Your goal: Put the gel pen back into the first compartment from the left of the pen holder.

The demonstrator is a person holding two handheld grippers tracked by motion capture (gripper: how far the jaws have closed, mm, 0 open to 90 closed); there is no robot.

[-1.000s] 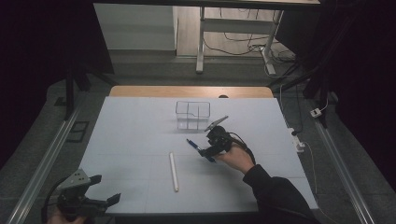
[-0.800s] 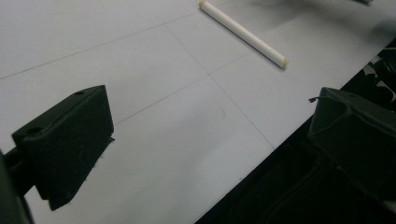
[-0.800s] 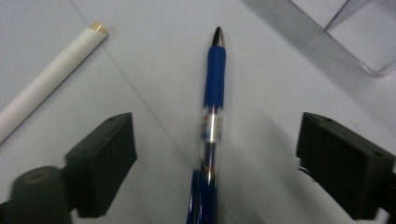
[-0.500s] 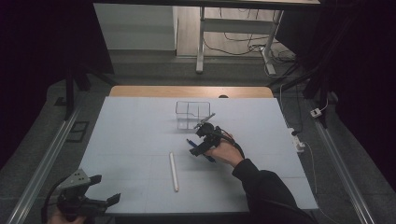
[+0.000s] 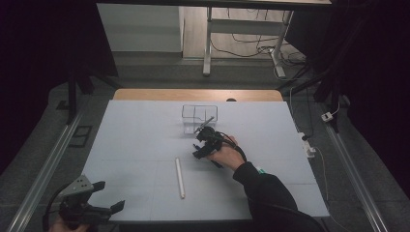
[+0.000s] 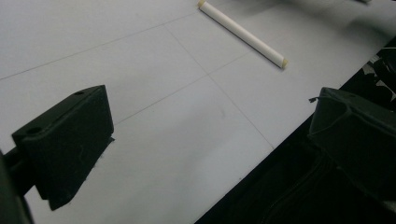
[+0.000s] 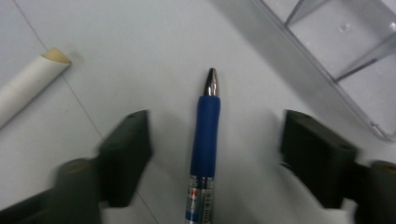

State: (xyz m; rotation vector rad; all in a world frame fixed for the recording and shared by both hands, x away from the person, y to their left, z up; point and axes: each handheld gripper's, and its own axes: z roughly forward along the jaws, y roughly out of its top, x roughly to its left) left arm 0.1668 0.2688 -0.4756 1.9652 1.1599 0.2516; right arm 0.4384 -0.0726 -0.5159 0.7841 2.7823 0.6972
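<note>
Left gripper: at near-left table edge, black fingers spread wide, nothing betw. them, nothing held. Pale blue-grey table partly under it, partly dark floor past the edge.

Long white paper-wrapped tube: lies flat approx. mid-table, well apart from left gripper, near right one. Left gripper view shows it ahead, one end capped beige.

Right gripper: mid-table, just in front of clear plastic compartment box. Fingers have just been closing, yet remain well apart. Blue ballpoint pen w/ silver tip lies on table betw. them, clear gap each side, pads not touching it. Pen tip points away from the camera; tube end to its left, box corner to its right.
</note>
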